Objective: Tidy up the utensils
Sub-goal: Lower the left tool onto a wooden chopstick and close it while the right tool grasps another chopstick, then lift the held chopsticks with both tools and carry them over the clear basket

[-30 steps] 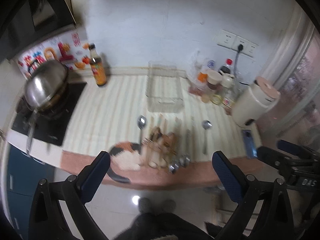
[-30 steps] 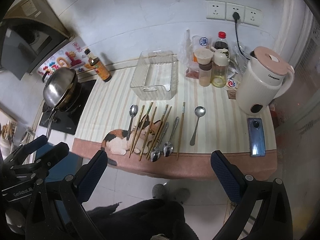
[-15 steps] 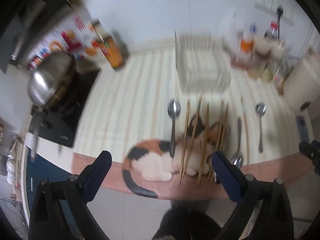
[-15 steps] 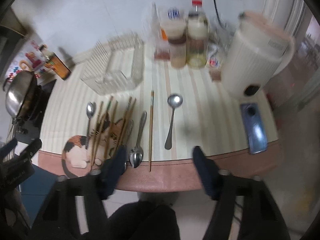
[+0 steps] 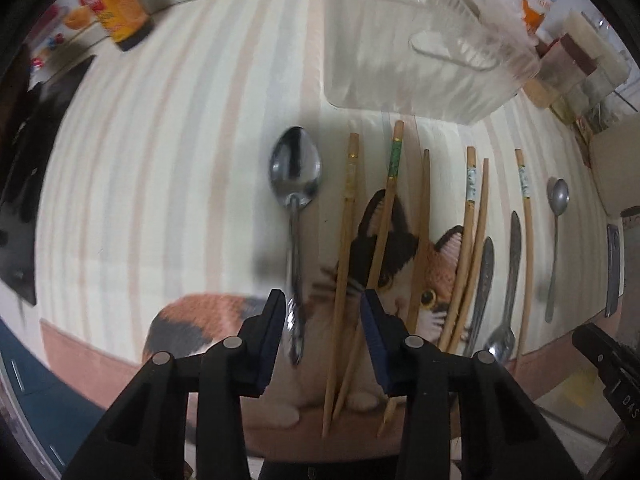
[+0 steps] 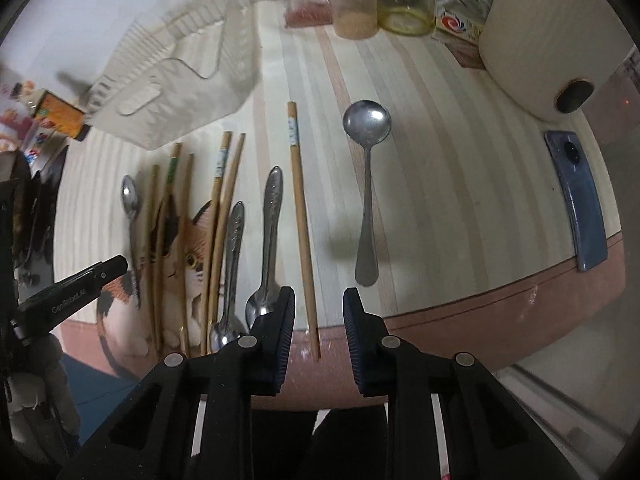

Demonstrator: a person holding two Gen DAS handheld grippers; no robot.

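Spoons and wooden chopsticks lie in a row on a striped mat with a cat print. My left gripper [image 5: 323, 312] is open, low over the front edge; between its jaws lie the handle of the leftmost spoon [image 5: 295, 184] and the near ends of two chopsticks [image 5: 345, 248]. My right gripper [image 6: 319, 312] is open, its jaws either side of the near end of a single chopstick [image 6: 301, 216]. A round spoon [image 6: 367, 160] lies to its right, two spoons [image 6: 269, 240] to its left. A clear plastic bin [image 5: 416, 60] stands behind the utensils and also shows in the right wrist view [image 6: 176, 80].
A sauce bottle [image 5: 120, 4] stands at back left beside a black stove [image 5: 24, 140]. Jars [image 6: 356, 0] and a cream kettle [image 6: 560, 40] stand at back right. A blue phone [image 6: 578, 200] lies at the right edge. The counter's pink front edge [image 6: 460, 320] is just below the grippers.
Both grippers have dropped and moved in close to the counter's front edge, and both have narrowed their jaws. The utensils have not moved.
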